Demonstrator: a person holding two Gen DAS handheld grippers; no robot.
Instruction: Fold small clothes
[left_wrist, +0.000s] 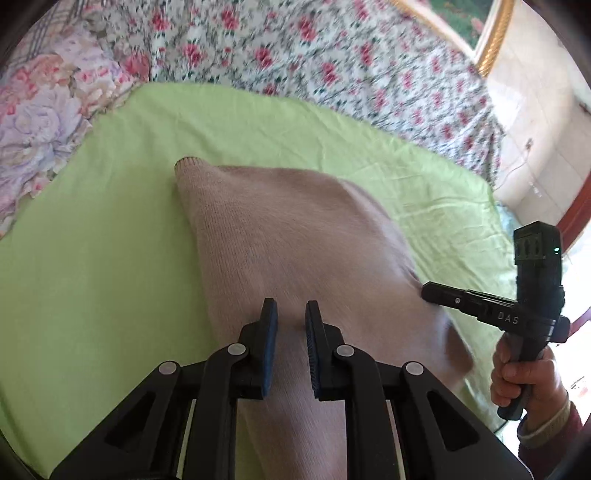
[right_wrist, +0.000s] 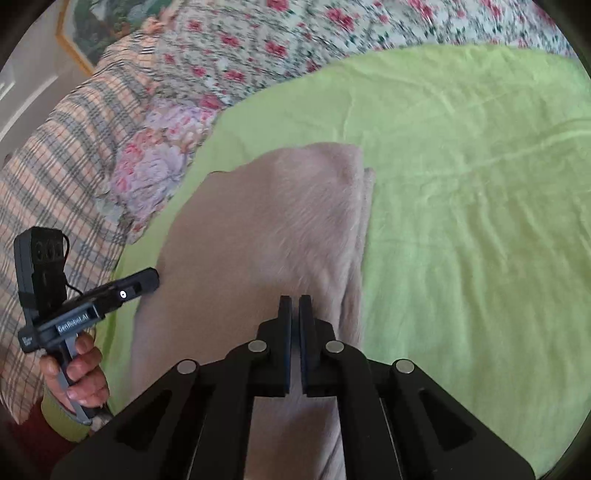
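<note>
Your left gripper (left_wrist: 291, 314) hovers low over the pink knit garment (left_wrist: 295, 236), jaws narrowly parted and holding nothing. That garment lies on the green sheet (left_wrist: 92, 240) of the bed, apparently folded once, with a doubled edge on its right. Your right gripper (right_wrist: 294, 306) is nearly closed; whether it pinches knit I cannot tell. At least one fold probably remains.

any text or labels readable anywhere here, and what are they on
"DAS" – on the black body of the right gripper, seen from the left wrist view.
"GenRobot.AI" – on a label on the left gripper, seen from the right wrist view; slightly blurred.
A small white mark on that gripper's end is too small to read.
</note>
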